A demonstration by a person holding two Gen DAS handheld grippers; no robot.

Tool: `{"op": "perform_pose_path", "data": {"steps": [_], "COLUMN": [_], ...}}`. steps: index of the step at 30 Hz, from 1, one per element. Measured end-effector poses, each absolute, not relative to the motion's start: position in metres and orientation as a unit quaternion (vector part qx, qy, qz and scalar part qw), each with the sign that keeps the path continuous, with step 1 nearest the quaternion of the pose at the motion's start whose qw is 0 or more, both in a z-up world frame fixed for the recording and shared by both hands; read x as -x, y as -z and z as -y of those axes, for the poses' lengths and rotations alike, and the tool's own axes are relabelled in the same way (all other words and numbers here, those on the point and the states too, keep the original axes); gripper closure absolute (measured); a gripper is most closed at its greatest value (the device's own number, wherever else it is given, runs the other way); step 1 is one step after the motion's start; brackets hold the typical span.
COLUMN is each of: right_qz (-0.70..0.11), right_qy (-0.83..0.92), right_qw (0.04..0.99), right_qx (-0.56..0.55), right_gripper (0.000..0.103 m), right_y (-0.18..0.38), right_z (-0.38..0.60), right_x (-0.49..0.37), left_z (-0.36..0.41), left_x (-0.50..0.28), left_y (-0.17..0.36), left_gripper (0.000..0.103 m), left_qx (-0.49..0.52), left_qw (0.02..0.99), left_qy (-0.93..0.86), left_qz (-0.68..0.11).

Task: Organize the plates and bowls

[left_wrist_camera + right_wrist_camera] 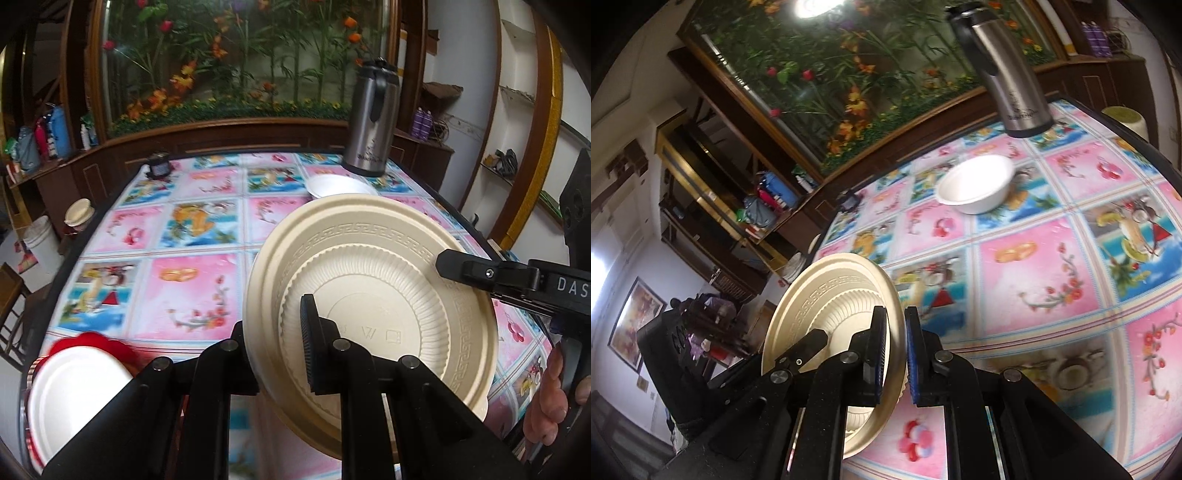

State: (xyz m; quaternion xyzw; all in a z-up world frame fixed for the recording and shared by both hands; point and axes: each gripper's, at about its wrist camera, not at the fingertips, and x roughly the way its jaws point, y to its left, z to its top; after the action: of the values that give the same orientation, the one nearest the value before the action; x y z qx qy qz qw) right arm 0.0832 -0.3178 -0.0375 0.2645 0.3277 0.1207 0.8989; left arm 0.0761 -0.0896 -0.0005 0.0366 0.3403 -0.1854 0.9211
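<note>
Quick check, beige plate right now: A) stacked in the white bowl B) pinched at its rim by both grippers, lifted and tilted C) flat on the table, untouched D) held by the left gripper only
B: the left gripper and the right gripper each clamp the rim of the beige plate, which hangs tilted above the tablecloth.

Cream plate [369, 280] (tilted) above table

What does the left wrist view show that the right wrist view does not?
Only the left wrist view: a white plate on a red one at the near table edge, and a white bucket on the floor. Only the right wrist view: a framed picture on the wall. Both share the cream plate clamped at opposite rims by both grippers, the white bowl and the steel flask.
</note>
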Motion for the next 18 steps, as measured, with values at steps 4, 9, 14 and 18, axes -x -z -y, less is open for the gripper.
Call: {"op": "perform_pose_path", "data": {"steps": [4, 9, 14, 18], "right_qz": [-0.328, -0.332, -0.343, -0.355], "right_qy": [-0.139, -0.167, -0.194, -0.212], "right_qw": [0.899, 0.894, 0.885, 0.876], "right_qx": [-0.256, -0.249, -0.248, -0.248], "right_gripper": [0.092, 0.092, 0.092, 0.092], "right_y": [0.03, 0.026, 0.029, 0.034], "right_z": [0.292, 0.26, 0.226, 0.202], "right_x": [-0.088, -0.096, -0.108, -0.115], "left_z": [0.066, 0.033, 0.001, -0.02], "left_x": [-0.069, -0.063, -0.06, -0.06], "left_y": [-0.008, -0.014, -0.012, -0.008], "left_gripper": [0.089, 0.089, 0.089, 0.089], "left_qx": [-0.034, -0.03, -0.019, -0.013], "left_qw": [0.929, 0.937, 0.942, 0.944], "left_qy": [0.167, 0.138, 0.107, 0.087], "left_qz": [-0.329, -0.319, -0.318, -0.319]}}
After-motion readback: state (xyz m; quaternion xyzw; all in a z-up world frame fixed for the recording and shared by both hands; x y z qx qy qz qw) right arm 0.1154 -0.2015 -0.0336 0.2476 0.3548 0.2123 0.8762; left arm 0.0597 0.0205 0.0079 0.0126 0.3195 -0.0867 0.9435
